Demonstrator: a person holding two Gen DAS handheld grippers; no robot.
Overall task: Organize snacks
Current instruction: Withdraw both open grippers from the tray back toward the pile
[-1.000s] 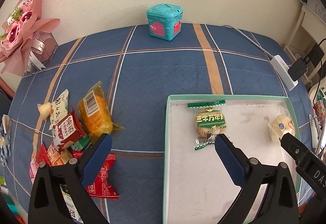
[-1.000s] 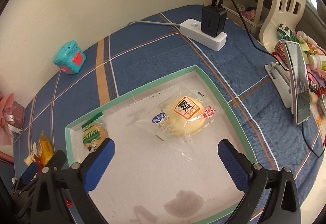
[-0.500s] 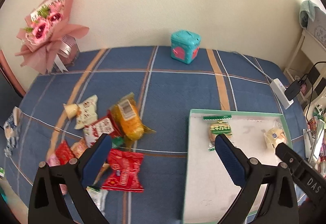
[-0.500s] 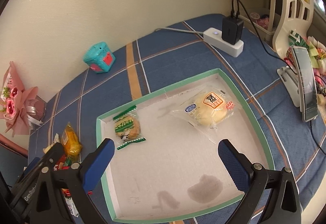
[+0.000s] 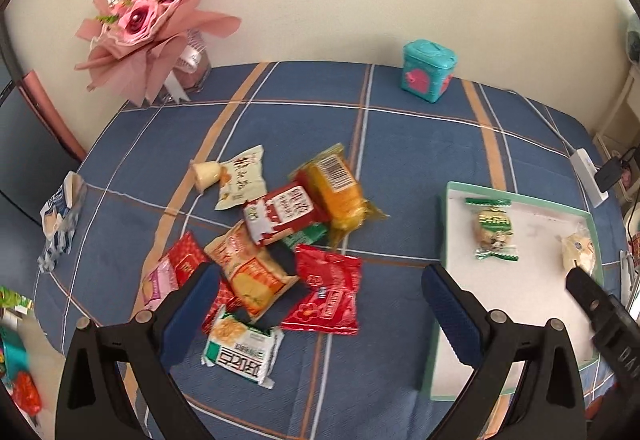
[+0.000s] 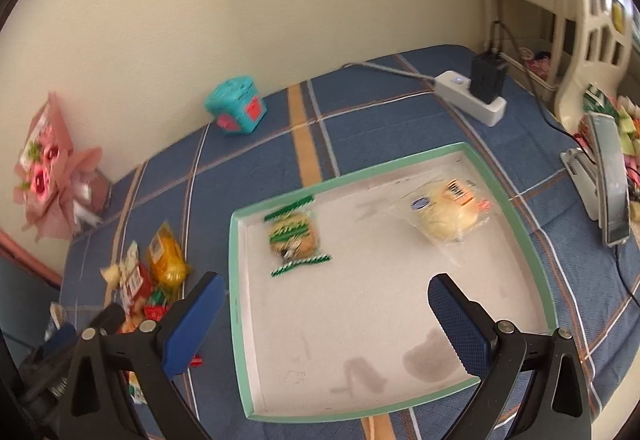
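Left tongs (image 5: 316, 294) wide, empty, above snack pile (image 5: 288, 240) on blue plaid bench (image 5: 420, 144). Pile: yellow packet (image 5: 336, 192), red-white packet (image 5: 280, 214), red packet (image 5: 326, 290), green-white packet (image 5: 240, 354), others overlapping. Right tongs (image 6: 322, 306) wide, empty, over green-rimmed tray (image 6: 532, 240), right of pile. Inside tray: green-wrapped cookie (image 6: 294, 236) near left wall, bun in clear wrapper (image 6: 446, 214) toward right wall, well apart. Teal box (image 5: 428, 70), pink bouquet (image 5: 148, 16) by wall. Power strip (image 6: 470, 96) beyond tray.
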